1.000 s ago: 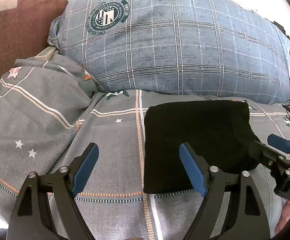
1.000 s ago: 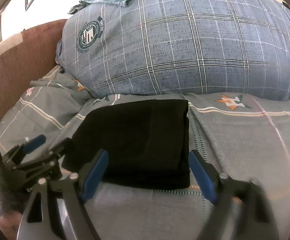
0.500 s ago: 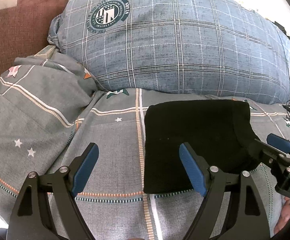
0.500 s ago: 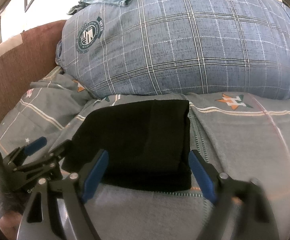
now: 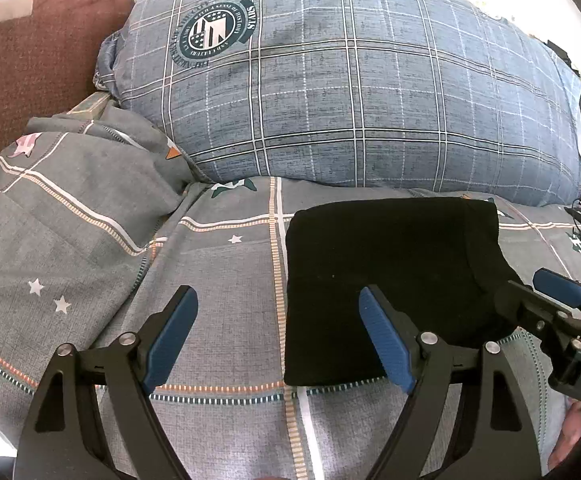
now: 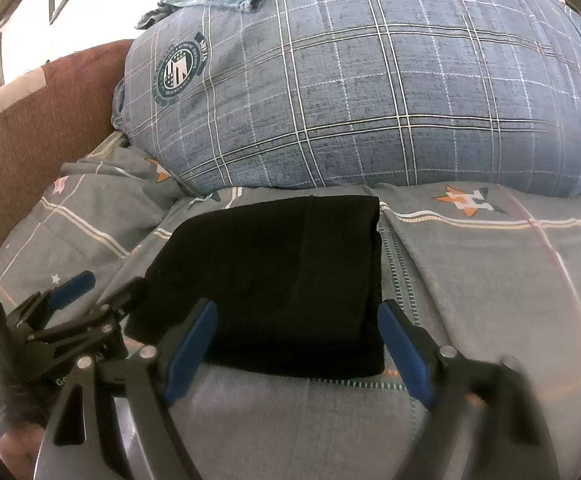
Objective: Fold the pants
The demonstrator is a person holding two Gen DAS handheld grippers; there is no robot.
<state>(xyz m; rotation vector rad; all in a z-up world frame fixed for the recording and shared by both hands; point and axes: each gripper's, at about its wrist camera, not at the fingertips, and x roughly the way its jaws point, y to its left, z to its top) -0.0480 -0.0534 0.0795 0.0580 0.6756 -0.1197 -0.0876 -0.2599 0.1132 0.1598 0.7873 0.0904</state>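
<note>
— Now, where on the bed point(image 5: 218, 264)?
— Black pants point(image 5: 390, 280), folded into a compact rectangle, flat on grey patterned bedding, just before a blue plaid pillow point(image 5: 350, 92).
— And each hand-held gripper?
— Left hand-held gripper point(image 5: 278, 336) spread wide, holding nothing, straddling the pants' left edge. Right hand-held gripper point(image 6: 298, 344) likewise wide, empty.

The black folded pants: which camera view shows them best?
The right wrist view: the black folded pants lie centred, nearly whole, between the open right hand-held gripper fingers. In the left wrist view they sit to the right, partly covered by the left hand-held gripper finger.
</note>
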